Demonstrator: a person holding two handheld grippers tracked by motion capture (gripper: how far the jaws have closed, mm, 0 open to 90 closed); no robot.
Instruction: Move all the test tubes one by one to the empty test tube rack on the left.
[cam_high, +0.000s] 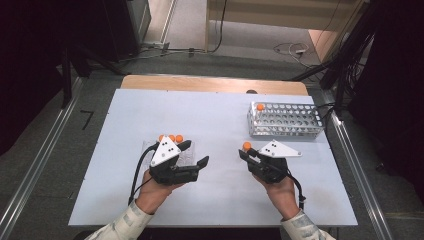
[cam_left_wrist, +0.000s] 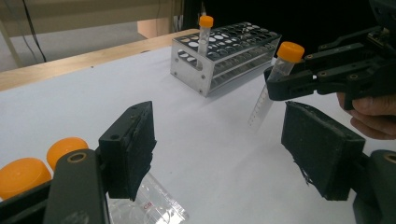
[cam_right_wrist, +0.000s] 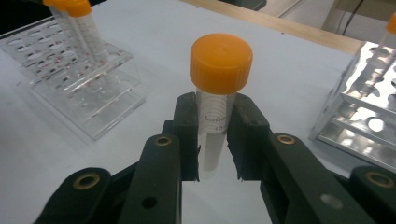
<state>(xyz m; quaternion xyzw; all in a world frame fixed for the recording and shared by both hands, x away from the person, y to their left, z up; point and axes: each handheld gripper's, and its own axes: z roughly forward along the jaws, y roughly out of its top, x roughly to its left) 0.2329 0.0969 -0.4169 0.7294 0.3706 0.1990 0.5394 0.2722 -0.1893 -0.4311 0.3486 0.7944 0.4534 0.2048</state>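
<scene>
**Right gripper holds orange-capped tube above the table**

The right gripper (cam_high: 248, 154) is clamped on a clear tube (cam_right_wrist: 215, 126) just under its orange cap (cam_right_wrist: 221, 63), tube upright, clear of the white table (cam_high: 220, 120). The metal rack (cam_high: 285, 120) sits at 1 o'clock from it, one tube (cam_high: 260, 107) standing in its corner. The left gripper (cam_high: 196, 155) has jaws wide with nothing between them, beside a clear plastic rack (cam_right_wrist: 84, 84) holding what looks like three capped tubes (cam_high: 171, 138).
</scene>
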